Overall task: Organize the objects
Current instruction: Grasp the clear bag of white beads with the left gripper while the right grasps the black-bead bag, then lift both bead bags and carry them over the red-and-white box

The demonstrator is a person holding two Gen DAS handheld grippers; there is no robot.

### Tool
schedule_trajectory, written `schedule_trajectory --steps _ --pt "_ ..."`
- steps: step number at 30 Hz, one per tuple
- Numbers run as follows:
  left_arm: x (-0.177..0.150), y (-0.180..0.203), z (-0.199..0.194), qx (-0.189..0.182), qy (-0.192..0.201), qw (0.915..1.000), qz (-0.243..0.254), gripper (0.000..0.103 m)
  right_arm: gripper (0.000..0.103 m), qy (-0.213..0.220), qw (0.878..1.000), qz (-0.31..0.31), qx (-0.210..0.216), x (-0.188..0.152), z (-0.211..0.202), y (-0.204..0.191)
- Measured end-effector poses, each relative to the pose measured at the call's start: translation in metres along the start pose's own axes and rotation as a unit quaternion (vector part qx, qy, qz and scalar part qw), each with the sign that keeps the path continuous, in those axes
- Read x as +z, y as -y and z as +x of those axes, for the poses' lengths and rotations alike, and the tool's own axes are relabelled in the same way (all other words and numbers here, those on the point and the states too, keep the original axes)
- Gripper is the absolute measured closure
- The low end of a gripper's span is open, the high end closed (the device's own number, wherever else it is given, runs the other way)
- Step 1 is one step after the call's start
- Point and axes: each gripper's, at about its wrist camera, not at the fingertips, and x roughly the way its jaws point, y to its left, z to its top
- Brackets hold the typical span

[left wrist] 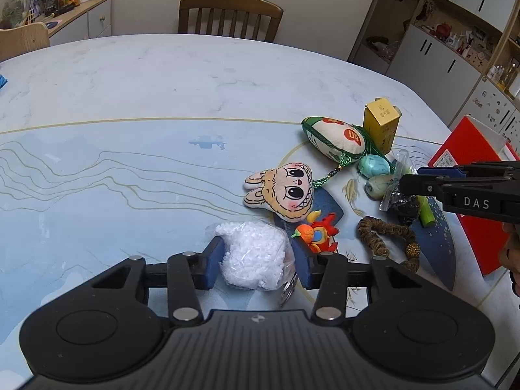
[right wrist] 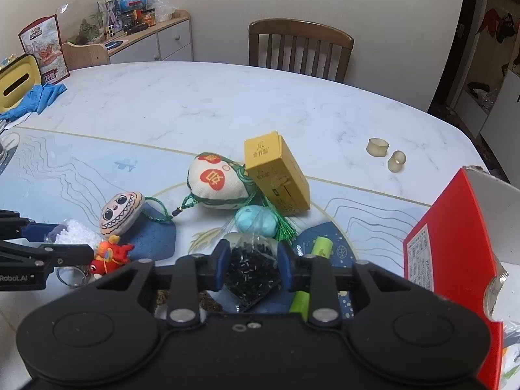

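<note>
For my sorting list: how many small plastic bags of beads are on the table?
2: white bead bag between the left jaws; black bead bag between the right jaws.

A clear bag of white bits lies on the blue mat. A bag of black bits lies nearby.

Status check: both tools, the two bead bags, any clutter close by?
Left tool shut on white bead bag. Right tool shut on black bead bag. Red toy beside white bag; green tube beside black bag.
</note>
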Motion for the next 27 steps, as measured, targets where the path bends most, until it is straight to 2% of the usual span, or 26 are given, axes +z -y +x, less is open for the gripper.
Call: schedule_trajectory --steps 2,12,22,27 --pt "0.000 0.001 -0.001 0.002 0.001 1.0000 0.003 0.062 0.081 0.002 1.000 -0.003 0.001 0.000 -0.002 -0.001" --pt "0.001 -0.003 -0.017 0.010 0.004 0.9998 -0.018 0.066 0.091 0.020 1.000 0.007 0.011 0.000 -0.021 0.002" --pt "0.008 0.007 -0.048 0.004 0.028 0.9990 -0.034 0.066 0.095 0.050 0.997 0.038 0.035 0.001 -0.064 0.023" --pt "0.009 0.012 -0.055 0.005 0.033 0.9988 -0.037 0.066 0.094 0.049 0.997 0.025 0.051 -0.003 -0.069 0.030"
